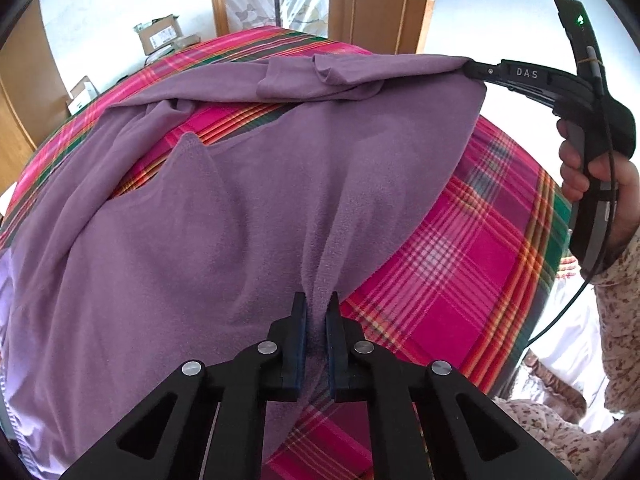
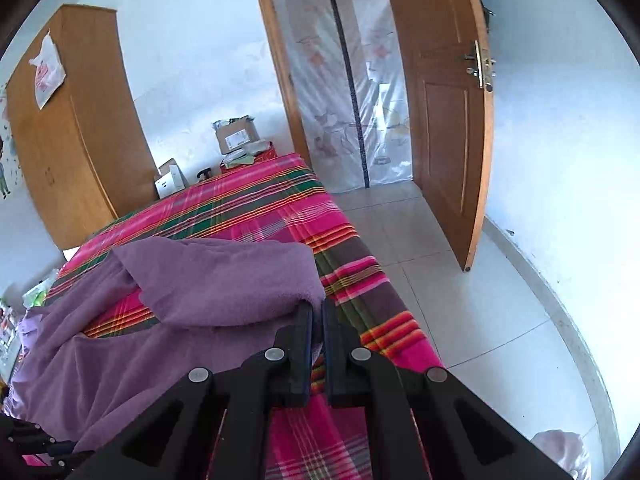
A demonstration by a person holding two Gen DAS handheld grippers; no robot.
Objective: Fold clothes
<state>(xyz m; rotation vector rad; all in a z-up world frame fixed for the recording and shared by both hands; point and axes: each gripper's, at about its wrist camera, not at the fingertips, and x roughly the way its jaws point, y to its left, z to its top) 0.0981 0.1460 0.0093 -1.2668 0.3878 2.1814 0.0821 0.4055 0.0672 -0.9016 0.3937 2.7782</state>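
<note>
Nearby, cardboard box (image 2: 236, 136) open beyond bed (image 2: 256, 204), contents unclear

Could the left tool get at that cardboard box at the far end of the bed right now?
Probably not: the left tool is shut on the purple garment, and the cardboard box sits beyond the whole plaid bed.

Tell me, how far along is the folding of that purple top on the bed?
Early. Done: the purple garment lies spread on the plaid bedspread, part of it already turned over at the far edge. In hand: the left gripper pinches a ridge of cloth near the hem, and the right gripper is shut on an edge, lifting it. Left: it is still rumpled and wide, so nearly all the folds remain.
</note>
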